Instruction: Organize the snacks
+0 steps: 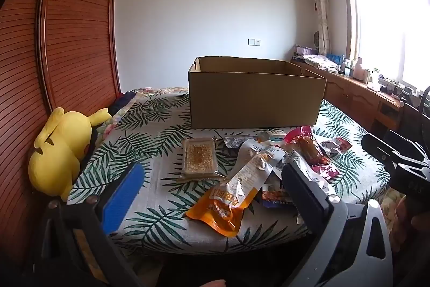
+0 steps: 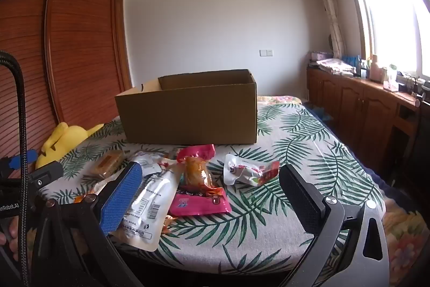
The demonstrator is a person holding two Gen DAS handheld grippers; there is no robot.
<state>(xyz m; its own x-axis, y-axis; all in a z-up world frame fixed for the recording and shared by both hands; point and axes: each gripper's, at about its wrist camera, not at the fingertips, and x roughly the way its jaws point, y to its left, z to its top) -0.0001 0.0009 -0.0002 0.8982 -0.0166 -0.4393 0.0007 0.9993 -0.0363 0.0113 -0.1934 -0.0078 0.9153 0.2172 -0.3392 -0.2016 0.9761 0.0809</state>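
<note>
We see both claws spread as wide as they go, and neither holds or touches anything. The left claw [image 1: 212, 195] hovers over the near edge of the bed [image 1: 150, 131], its blue pad and dark pad far apart; between them, lower down on the leaf-print cover, lie an orange pouch [image 1: 225, 206] and a clear-wrapped crumbly cake [image 1: 199, 159]. The right claw [image 2: 209, 195] hangs just as open over the same pile, with a white pouch [image 2: 150, 203] and a pink packet [image 2: 200, 195] lying on the cover between its pads, touched by neither.

We take the cardboard box [image 1: 255, 98] as our landmark. It stands open-topped on the bed, and the snacks all lie in a loose heap just in front of it, on the side nearer to us. The cake sits in front of the box's left end. The orange pouch lies nearer us than the cake, partly under a crumpled white wrapper. The pink packet lies in front of the box's middle in the right wrist view, and a small white-and-red packet [image 2: 250, 171] lies apart from it, in front of the box's right end. None of the snacks we can see is in the box; its inside is hidden from us.

A yellow plush toy [image 1: 59, 149] leans at the bed's edge, well to the left of the box
</note>
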